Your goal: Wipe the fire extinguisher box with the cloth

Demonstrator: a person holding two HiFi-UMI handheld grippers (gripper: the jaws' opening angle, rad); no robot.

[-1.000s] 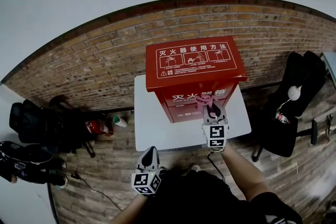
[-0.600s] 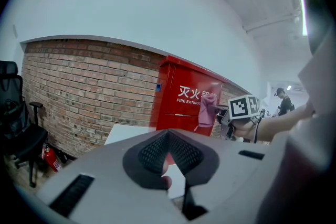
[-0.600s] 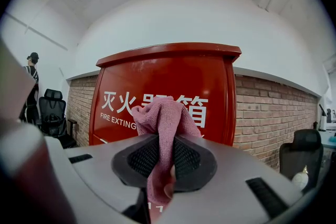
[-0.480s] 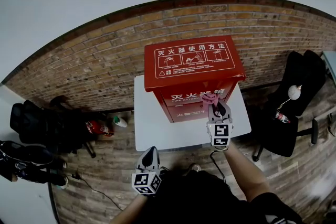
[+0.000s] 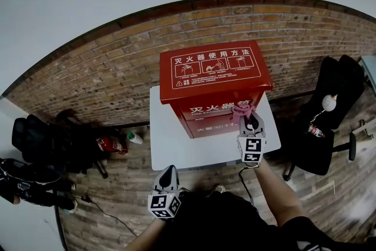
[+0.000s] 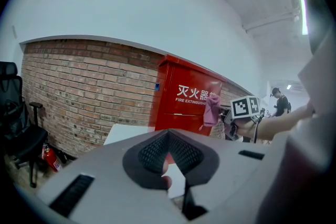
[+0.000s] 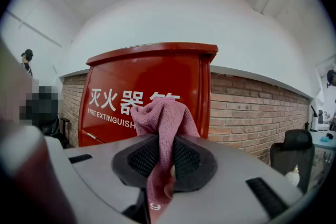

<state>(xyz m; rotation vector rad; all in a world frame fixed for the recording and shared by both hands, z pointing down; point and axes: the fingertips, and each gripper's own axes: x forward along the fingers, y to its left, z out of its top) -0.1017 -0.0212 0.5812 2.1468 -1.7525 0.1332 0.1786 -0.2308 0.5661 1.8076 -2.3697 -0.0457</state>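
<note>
The right gripper (image 5: 248, 117) had its jaws pinching the pink cloth (image 5: 241, 109) at the fire extinguisher box (image 5: 214, 76) front. At 7 o'clock, the left gripper (image 5: 168, 170) had its jaws pressed together.

The left gripper (image 6: 168, 136) points toward the red fire extinguisher box (image 6: 181, 102), its jaws closed together with nothing between them. A pink cloth (image 6: 212, 109) presses against the box's front, pinched by the right gripper (image 6: 228, 117). Under the box is a white table (image 6: 123, 134); behind the box runs a brick wall (image 6: 79, 81).

Brick wall (image 5: 88, 79), white table (image 5: 176, 150) (black chair (image 5: 332, 109))
</note>
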